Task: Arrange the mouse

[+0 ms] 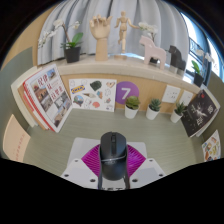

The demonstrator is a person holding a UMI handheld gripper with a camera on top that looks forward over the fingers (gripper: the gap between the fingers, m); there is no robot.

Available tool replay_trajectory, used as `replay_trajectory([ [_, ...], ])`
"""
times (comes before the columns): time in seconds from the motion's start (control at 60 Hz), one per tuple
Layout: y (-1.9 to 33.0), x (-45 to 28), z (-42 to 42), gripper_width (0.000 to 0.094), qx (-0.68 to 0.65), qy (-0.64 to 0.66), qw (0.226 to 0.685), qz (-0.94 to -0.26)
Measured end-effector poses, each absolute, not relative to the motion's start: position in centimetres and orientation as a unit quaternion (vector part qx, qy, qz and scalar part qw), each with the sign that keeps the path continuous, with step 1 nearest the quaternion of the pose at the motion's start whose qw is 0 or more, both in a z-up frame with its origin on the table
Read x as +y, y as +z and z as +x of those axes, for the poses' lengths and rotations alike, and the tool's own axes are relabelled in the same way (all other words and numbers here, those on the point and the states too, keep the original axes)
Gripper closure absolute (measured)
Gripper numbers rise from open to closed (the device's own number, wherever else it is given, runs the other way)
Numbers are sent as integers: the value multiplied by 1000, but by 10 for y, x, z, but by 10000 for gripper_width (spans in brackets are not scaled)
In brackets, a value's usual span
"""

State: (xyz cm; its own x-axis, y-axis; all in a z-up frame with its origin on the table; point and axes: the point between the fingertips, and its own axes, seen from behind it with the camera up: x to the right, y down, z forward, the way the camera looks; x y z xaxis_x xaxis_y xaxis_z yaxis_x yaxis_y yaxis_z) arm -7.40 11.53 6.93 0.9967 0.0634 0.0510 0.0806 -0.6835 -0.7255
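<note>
Caught between the fingers of the gripper: a black mouse, magenta pads close at both flanks, jaws seemingly clamped on it above a pale desk. Beyond, propped books and small potted plants. Likely hazard: slipping off the rounded, smooth shell if squeezed unevenly or swung fast.
</note>
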Motion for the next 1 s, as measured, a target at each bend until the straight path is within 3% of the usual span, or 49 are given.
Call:
replay_trajectory([
  [0.25,-14,100,-76,629,-44,12,328,-944],
  [0.267,-17,97,-77,583,-46,12,322,-946],
  [0.3,-13,100,-76,626,-41,12,333,-942],
  [0.583,-14,100,-76,470,-23,14,336,-941],
  [0.667,-15,97,-71,345,-19,3,327,-945],
  [0.8,13,89,-69,198,-29,-19,334,-942],
  [1.0,100,57,-89,197,-26,4,374,-927],
])
